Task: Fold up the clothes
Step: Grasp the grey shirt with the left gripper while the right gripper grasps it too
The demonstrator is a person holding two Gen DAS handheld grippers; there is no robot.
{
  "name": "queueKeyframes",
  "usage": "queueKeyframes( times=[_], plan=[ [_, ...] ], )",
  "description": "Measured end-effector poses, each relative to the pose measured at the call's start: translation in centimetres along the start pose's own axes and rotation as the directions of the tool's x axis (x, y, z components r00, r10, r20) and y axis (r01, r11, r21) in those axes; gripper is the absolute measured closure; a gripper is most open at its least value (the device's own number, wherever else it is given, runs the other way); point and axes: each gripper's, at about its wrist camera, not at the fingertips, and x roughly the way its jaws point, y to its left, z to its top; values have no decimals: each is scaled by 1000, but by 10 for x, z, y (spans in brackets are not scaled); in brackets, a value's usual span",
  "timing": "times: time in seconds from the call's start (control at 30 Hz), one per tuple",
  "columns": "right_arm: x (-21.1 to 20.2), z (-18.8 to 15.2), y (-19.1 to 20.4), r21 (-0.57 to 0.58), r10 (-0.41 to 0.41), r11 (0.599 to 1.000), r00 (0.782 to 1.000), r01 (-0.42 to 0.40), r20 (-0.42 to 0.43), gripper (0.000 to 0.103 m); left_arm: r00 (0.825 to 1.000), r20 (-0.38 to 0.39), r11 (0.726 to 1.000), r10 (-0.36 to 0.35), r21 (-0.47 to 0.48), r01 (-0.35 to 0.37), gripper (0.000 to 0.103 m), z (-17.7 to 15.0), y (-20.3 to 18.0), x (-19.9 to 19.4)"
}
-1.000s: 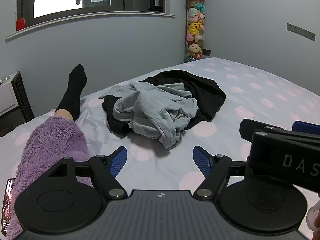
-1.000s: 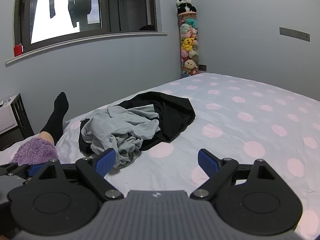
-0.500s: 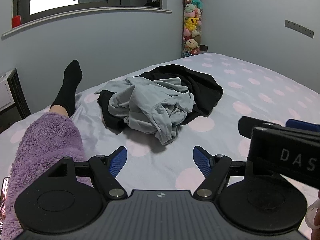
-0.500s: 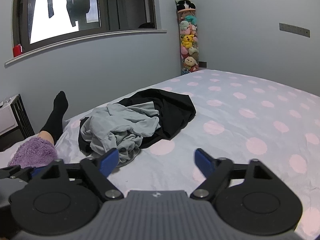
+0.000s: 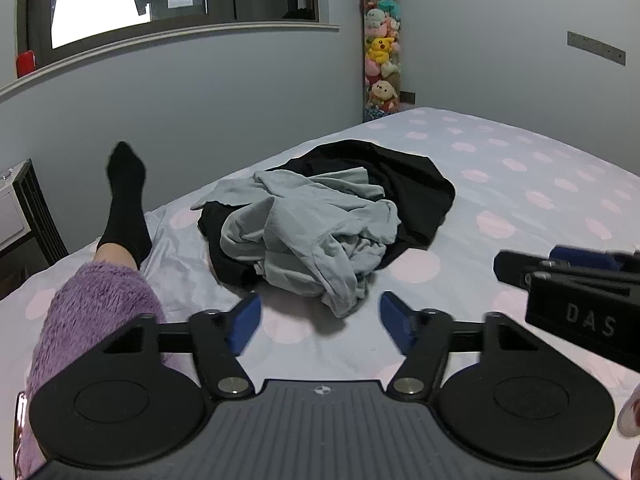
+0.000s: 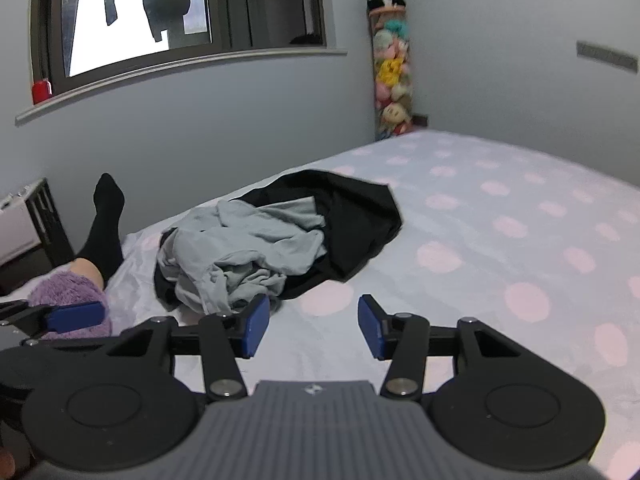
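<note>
On the polka-dot bed (image 5: pixel 520 184) a crumpled grey garment (image 5: pixel 304 232) lies heaped on top of a black garment (image 5: pixel 408 184), the pair sitting at about twelve o'clock from both grippers. The left gripper (image 5: pixel 320 322) hovers just short of the grey heap, its jaws closing with only bedsheet between them. The right gripper (image 6: pixel 308 326) (seen at three o'clock in the left view) is closing too, nothing between its pads, its left pad near the grey hem. At nine o'clock a leg in a black sock (image 5: pixel 124 200) and purple fleece (image 5: pixel 92 312) rests on the bed.
</note>
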Motion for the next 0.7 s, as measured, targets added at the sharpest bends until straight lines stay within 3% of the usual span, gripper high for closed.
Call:
queueKeyframes(
  times=[0.13, 0.23, 0.33, 0.53, 0.7],
  plan=[
    [23, 2, 0, -34, 19, 999, 999, -20, -43, 50, 995, -11, 995, -101, 2, 101, 39, 12, 9, 20],
    [40, 2, 1, -66, 19, 998, 997, -23, -69, 44, 996, -38, 997, -78, 8, 78, 37, 22, 11, 38],
    [56, 2, 3, -107, 47, 993, 997, -53, -60, 23, 996, -61, 998, -61, -9, 61, 37, 25, 18, 59],
    [95, 4, 15, -244, 70, 965, 992, -95, -109, 22, 993, -105, 997, -50, -61, 44, 37, 26, 40, 97],
    [125, 11, 20, -247, 93, 961, 988, -122, -126, 24, 988, -84, 977, -127, -182, 110, 37, 20, 60, 116]
  ],
)
